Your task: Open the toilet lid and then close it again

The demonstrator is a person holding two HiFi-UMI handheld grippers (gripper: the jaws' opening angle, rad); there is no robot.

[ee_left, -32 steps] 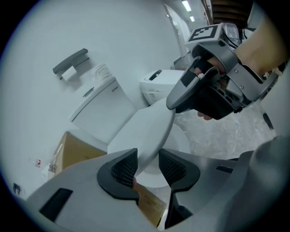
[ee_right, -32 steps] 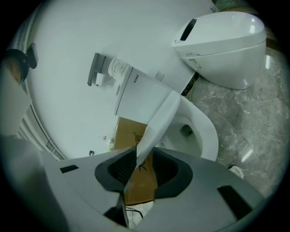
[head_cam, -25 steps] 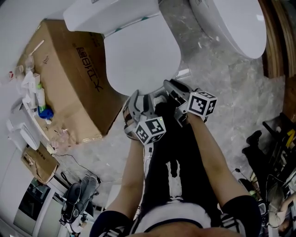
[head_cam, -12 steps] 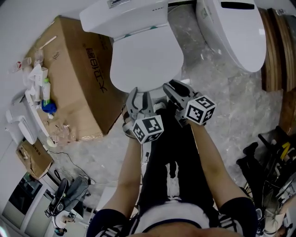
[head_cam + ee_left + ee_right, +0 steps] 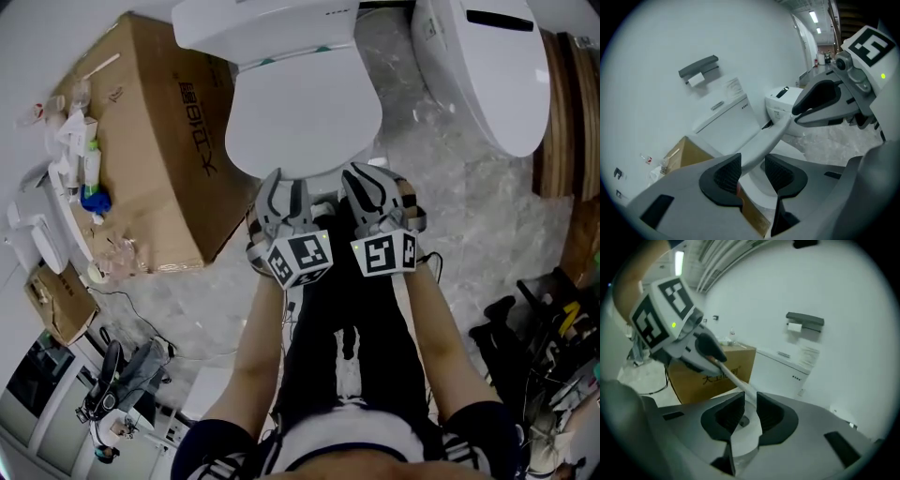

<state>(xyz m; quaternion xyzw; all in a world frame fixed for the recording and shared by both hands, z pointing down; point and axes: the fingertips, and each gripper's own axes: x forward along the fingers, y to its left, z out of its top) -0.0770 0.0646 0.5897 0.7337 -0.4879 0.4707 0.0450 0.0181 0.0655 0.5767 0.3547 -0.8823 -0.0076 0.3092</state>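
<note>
The white toilet lid (image 5: 300, 103) lies low over the bowl, below the cistern (image 5: 262, 28). Both grippers are at the lid's front edge. My left gripper (image 5: 284, 192) has that edge (image 5: 764, 140) running slantwise between its pads and is shut on it, jaws (image 5: 753, 171) wide. Just right of it, my right gripper (image 5: 370, 187) has just been closing. The thin lid edge (image 5: 736, 380) enters its narrow gap (image 5: 750, 413) and the pads hold it. In the gripper views the front edge stands a little above the seat.
A cardboard box (image 5: 159, 141) stands against the toilet's left side, with bottles and clutter (image 5: 84, 178) beyond it. A second white toilet (image 5: 487, 66) sits at the upper right. Cables and tools (image 5: 553, 347) crowd the right floor. A paper holder (image 5: 698, 70) hangs on the wall.
My right gripper has rolled about a quarter turn, so its marker cube faces up, and its jaws have narrowed onto the lid edge. Both grippers rose slightly.
</note>
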